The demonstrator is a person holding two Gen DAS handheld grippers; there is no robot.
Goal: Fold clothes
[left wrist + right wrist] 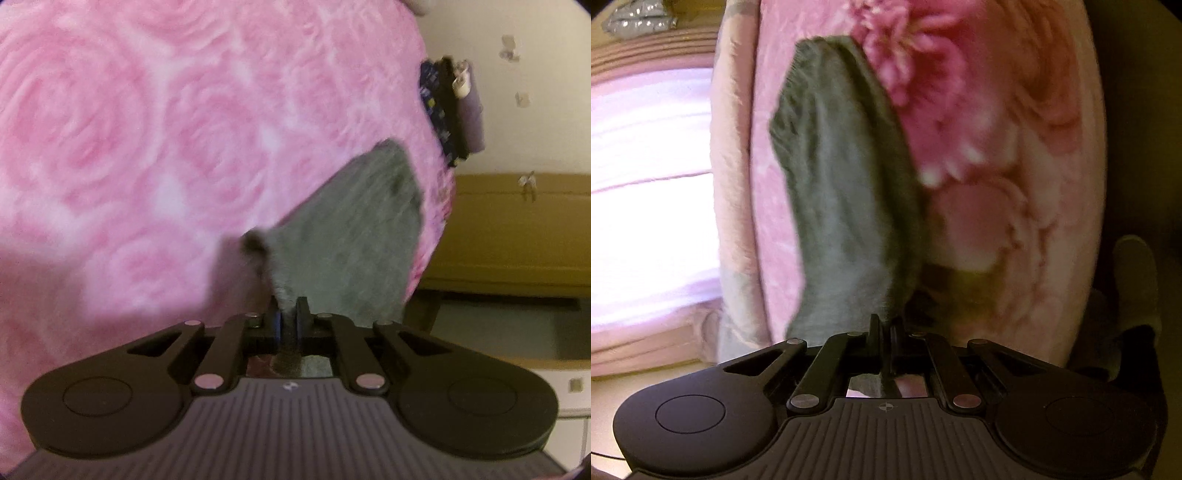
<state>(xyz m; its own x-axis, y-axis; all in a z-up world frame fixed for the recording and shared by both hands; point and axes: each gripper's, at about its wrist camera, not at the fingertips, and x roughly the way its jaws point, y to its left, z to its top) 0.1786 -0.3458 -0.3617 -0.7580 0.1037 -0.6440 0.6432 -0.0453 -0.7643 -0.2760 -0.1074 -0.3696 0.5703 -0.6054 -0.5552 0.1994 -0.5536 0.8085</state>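
Two grippers, each clamped on the same grey garment above a pink floral blanket.

Both sets of jaws are pressed together on grey cloth: the left gripper (290, 314) pinches a bunched edge of the grey garment (354, 229), which fans out ahead of it toward the right, and the right gripper (884, 332) nips another edge of the garment (846, 206), which stretches away from it as a long strip. Beneath and behind the cloth lies the pink blanket (129, 129) with its rose pattern, filling most of both views; both pictures are blurred. Past the blanket's right edge in the left wrist view, a dark patterned item (439, 110) hangs against a pale wall (535, 92) above a brown wooden piece of furniture (517, 229). No containers can be made out.
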